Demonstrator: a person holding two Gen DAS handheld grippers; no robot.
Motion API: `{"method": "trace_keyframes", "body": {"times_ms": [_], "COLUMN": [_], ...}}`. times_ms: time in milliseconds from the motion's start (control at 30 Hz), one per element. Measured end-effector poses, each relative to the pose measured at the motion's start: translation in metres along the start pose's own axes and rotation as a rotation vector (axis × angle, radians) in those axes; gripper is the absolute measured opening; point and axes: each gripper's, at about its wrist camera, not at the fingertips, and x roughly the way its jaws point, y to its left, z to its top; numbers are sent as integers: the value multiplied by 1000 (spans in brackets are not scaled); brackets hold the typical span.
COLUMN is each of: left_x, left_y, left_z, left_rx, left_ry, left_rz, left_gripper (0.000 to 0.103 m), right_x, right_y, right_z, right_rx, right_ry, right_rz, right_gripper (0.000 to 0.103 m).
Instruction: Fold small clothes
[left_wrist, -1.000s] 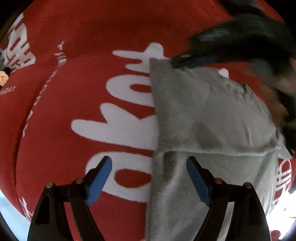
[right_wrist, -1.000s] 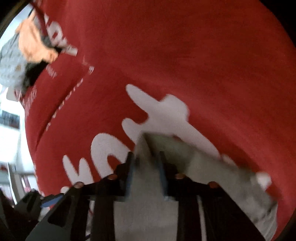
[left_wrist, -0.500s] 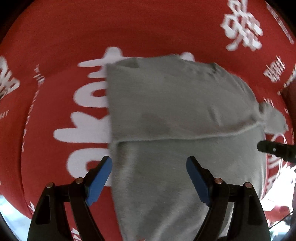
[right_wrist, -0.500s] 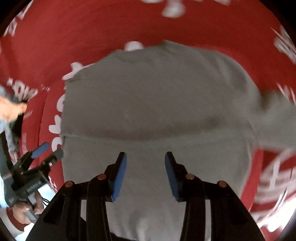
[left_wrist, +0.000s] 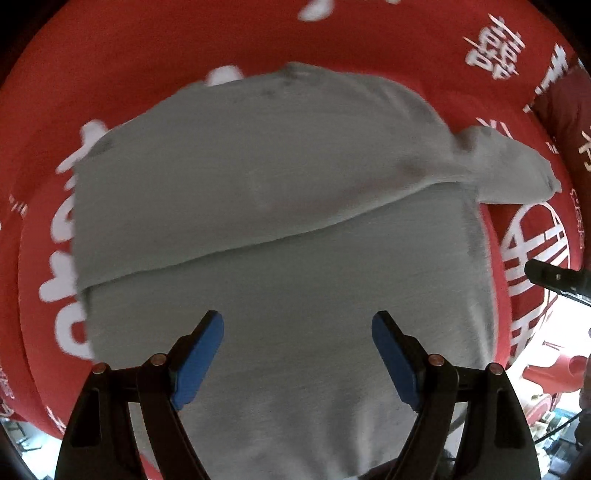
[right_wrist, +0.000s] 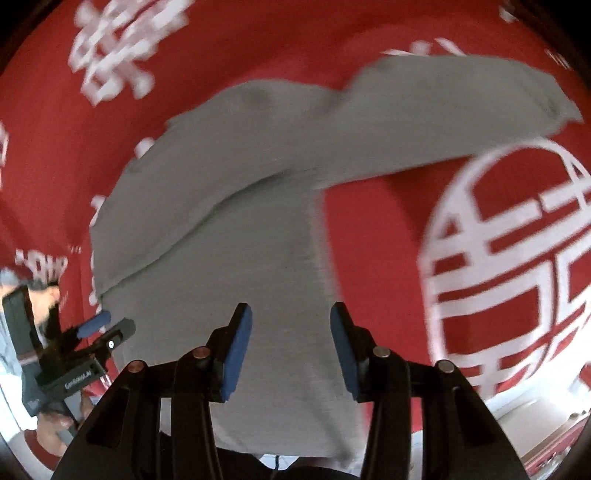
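Hovering with both jaws open and empty, you've got the shirt (left_wrist: 280, 229) flat on the red surface (left_wrist: 155, 59), its loose sleeve (right_wrist: 461, 122) up-right, nearer your right gripper (right_wrist: 291, 350).

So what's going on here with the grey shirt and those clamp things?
A person is folding a small grey shirt on a red cloth with white lettering, using two hand-held grippers. One side is already folded across the body, and one sleeve sticks out to the right, unfolded. The left hand-held gripper and right hand-held gripper are both open above the shirt, holding nothing.
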Motion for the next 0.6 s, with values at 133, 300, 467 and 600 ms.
{"method": "trace_keyframes", "body": {"times_ms": [133,300,467,600], "left_x": [6,18,27,39], "left_y": [-50,-96,-124,-143], "left_z": [22,55,85,101], "left_rx": [40,58,33,46], "left_ry": [-10,-33,-67,-78], "left_rz": [-14,11,12,36], "left_gripper": [83,83,83,83], "right_x": [-17,-33,-45,-41], "right_y": [-66,-141,-203,-216], "right_z": [20,44,65,80], "right_rx": [136,307,445,490], "right_ry": [-54,-152,-286,-348], "right_rz": [35,98,154,205], "right_gripper": [48,49,56,56]}}
